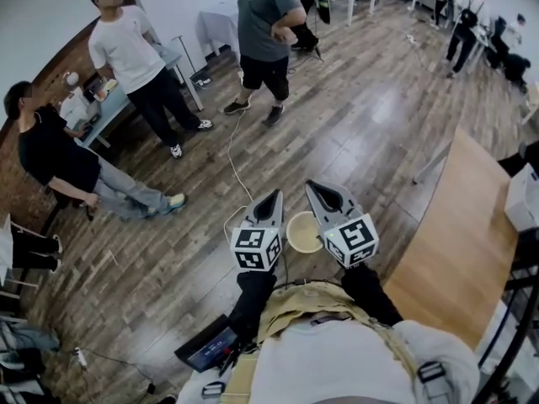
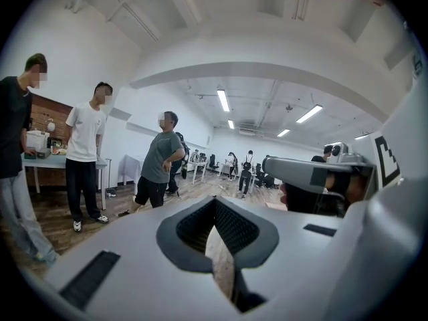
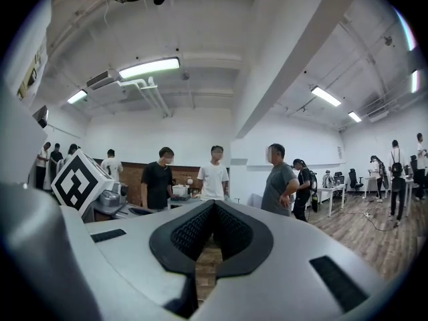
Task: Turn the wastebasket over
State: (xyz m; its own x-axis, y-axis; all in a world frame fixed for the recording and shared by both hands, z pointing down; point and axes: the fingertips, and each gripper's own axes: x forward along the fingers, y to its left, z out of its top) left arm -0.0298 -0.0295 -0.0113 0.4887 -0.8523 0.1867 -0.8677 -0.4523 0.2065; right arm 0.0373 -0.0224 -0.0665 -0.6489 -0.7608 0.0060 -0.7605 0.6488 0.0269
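Note:
In the head view a cream round wastebasket (image 1: 301, 232) stands on the wooden floor with its open mouth up, seen from above in the gap between my two grippers. My left gripper (image 1: 274, 194) is held in the air to its left, shut and empty. To the right of the basket my right gripper (image 1: 311, 185) is also raised, shut, with nothing in it. Both point away from me, about level, well above the basket. The left gripper view shows its own jaws (image 2: 215, 201) closed and the right gripper (image 2: 314, 174) beside it. The right gripper view shows closed jaws (image 3: 214, 203); the basket is in neither gripper view.
Three people (image 1: 130, 57) stand or sit at the left and far side, others further back. A white cable (image 1: 232, 154) runs over the floor toward the basket. A wooden table (image 1: 459, 242) lies to my right, a small table (image 1: 109, 99) at the left wall.

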